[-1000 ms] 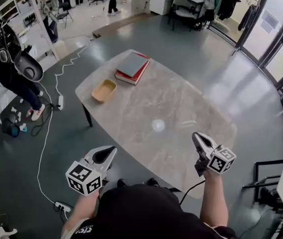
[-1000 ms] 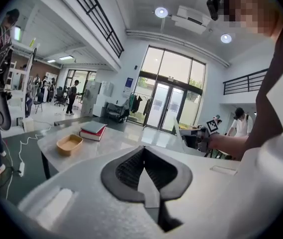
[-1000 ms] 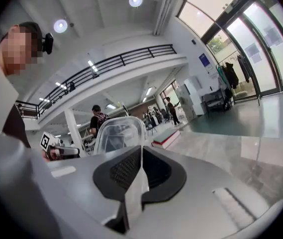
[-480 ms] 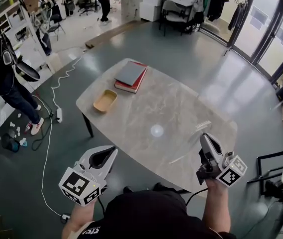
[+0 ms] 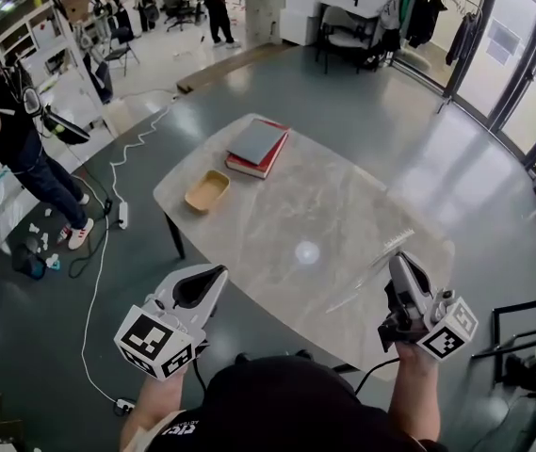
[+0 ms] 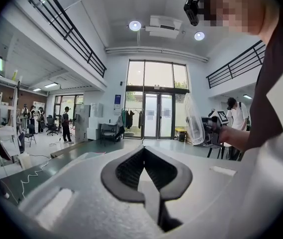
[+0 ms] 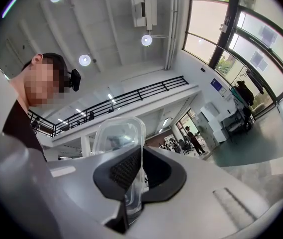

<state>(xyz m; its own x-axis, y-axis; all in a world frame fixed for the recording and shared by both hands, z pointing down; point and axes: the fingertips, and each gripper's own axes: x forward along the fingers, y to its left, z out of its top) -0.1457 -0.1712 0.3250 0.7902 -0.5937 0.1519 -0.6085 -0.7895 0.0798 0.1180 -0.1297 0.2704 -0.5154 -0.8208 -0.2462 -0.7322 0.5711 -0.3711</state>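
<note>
My right gripper [image 5: 400, 264] is shut on the edge of a clear plastic lid [image 5: 373, 268], held up just off the near right edge of the marble table [image 5: 343, 196]. In the right gripper view the lid [image 7: 117, 133] stands up out of the closed jaws of the right gripper [image 7: 141, 152] and points towards the ceiling. My left gripper [image 5: 213, 279] is shut with nothing in it, off the table's near left edge. In the left gripper view the left gripper [image 6: 143, 151] points level across the hall, with the lid [image 6: 193, 121] at the right.
A stack of books [image 5: 256, 147] and a shallow wooden tray [image 5: 207, 191] lie at the table's far left end. A person [image 5: 18, 135] stands on the floor to the left. A white cable with a power strip [image 5: 122, 215] runs beside the table. A black stand [image 5: 508, 332] is at the right.
Both grippers have tilted upward and dropped a little towards me; the table has left both gripper views. The clear lid stays in the right jaws. The person at the left has shifted.
</note>
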